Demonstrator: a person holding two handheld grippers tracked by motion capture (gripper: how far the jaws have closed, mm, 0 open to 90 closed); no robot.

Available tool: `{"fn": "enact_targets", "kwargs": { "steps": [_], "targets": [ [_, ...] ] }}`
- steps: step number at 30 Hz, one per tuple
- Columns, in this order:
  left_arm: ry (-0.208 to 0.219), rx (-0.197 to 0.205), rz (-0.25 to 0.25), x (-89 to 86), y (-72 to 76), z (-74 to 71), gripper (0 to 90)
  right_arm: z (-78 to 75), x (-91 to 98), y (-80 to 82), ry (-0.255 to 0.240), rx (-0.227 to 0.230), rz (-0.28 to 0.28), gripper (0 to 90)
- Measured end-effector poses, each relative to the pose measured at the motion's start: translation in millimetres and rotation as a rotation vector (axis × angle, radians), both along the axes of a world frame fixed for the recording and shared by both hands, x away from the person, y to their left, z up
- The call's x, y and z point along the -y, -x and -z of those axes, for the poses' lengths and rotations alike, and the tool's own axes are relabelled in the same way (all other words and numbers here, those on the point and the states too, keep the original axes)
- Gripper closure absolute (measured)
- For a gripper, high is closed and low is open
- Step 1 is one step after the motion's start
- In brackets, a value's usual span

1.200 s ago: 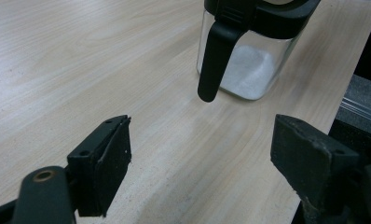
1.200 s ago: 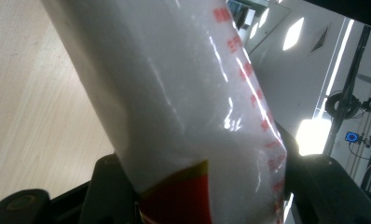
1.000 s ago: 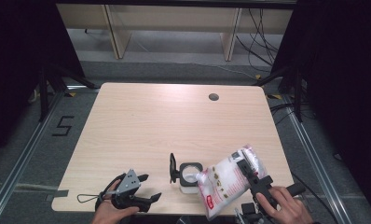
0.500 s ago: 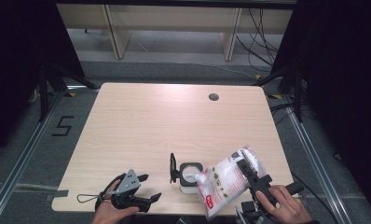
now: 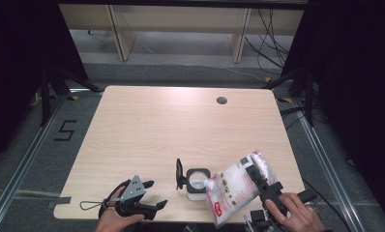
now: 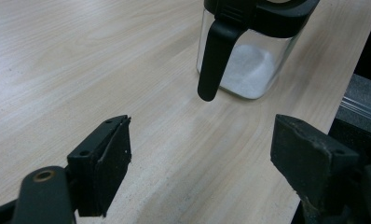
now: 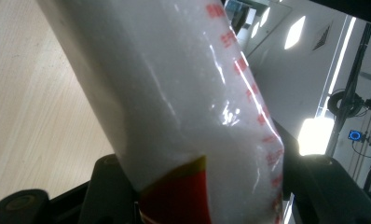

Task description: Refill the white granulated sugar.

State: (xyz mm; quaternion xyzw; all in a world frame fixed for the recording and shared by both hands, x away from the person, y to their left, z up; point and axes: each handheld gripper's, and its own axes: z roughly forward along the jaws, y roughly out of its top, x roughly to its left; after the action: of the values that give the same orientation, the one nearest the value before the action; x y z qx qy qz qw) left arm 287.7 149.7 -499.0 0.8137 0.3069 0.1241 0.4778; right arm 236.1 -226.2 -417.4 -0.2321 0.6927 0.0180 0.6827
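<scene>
Nothing has shifted since a second ago: my right gripper [image 5: 256, 180] clamps the tilted bag [image 5: 235, 187] over the part-filled jar [image 5: 197, 182], left gripper [image 5: 154, 194] open nearby, pouring unfinished.

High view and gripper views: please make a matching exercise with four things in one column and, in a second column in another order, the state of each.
Things
1. bag
2. jar
3. left gripper
4. table

States
A. open, nothing between the jaws
B. tilted, spout over the jar's opening
C. light wood, round hole near the far edge
D. clear, black rim, some white powder inside

Pairs: 1-B, 2-D, 3-A, 4-C
</scene>
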Motion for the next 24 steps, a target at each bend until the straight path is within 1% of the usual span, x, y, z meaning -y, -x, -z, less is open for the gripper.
{"fn": "enact_targets", "kwargs": {
  "steps": [1,4,5,6,7,8,9,10,11,12,14,16,17,20,22,23,24],
  "targets": [
    [0.001,0.002,-0.002,0.0,0.2,0.0,19.7,-1.0,-0.4,0.7,0.011,-0.013,0.017,49.9],
    [-0.007,0.0,0.003,-0.3,0.2,-0.1,19.7,-0.6,-0.2,0.7,0.008,-0.016,0.014,49.9],
    [-0.018,0.002,0.006,-1.2,-0.3,-0.4,19.7,-0.4,-0.3,-0.1,0.002,-0.021,0.014,49.9],
    [-0.018,0.002,0.006,-1.2,-0.3,-0.4,19.7,-0.4,-0.3,-0.1,0.002,-0.021,0.014,49.9],
    [-0.005,-0.001,0.002,-0.1,0.2,-0.1,19.7,1.0,0.1,-1.6,-0.009,-0.013,-0.005,49.9],
    [-0.005,-0.001,0.002,-0.1,0.2,-0.1,19.7,1.0,0.1,-1.6,-0.009,-0.013,-0.005,49.9],
    [-0.024,0.003,0.009,-1.5,-0.2,-0.5,19.7,1.5,0.6,-1.9,-0.011,-0.019,-0.002,49.9],
    [-0.002,0.003,0.001,-0.3,0.0,0.1,19.7,1.5,0.6,-2.1,-0.011,-0.019,-0.002,49.9],
    [-0.001,0.001,-0.005,-0.3,0.2,-0.1,19.7,1.3,0.5,-2.1,-0.009,-0.025,0.004,49.9],
    [-0.009,0.004,-0.002,-0.8,0.2,-0.5,19.7,1.5,0.5,-2.2,-0.008,-0.026,0.003,49.9],
    [-0.001,0.0,-0.005,-0.3,0.7,-0.2,19.7,1.7,0.5,-2.4,-0.01,-0.028,0.003,49.9],
    [-0.007,0.0,0.003,-0.7,0.1,-0.1,19.7,1.8,0.9,-3.4,-0.011,-0.03,-0.004,49.9],
    [-0.019,0.003,0.006,-1.5,-0.7,-0.5,19.7,1.7,0.9,-3.3,-0.01,-0.028,-0.005,49.9],
    [-0.018,0.0,0.006,-1.3,-0.1,-0.3,19.7,1.6,0.5,-2.5,-0.009,-0.034,0.004,49.9],
    [-0.02,0.005,0.01,-1.8,-0.8,-0.4,19.7,1.0,0.1,-2.0,-0.006,-0.041,0.015,49.9],
    [-0.009,-0.01,-0.009,-1.0,0.5,-0.3,19.7,0.5,0.1,-1.9,0.001,-0.04,0.018,49.9],
    [-0.009,-0.01,-0.009,-1.0,0.5,-0.3,19.7,0.5,0.1,-1.9,0.001,-0.04,0.018,49.9]
  ]
}}
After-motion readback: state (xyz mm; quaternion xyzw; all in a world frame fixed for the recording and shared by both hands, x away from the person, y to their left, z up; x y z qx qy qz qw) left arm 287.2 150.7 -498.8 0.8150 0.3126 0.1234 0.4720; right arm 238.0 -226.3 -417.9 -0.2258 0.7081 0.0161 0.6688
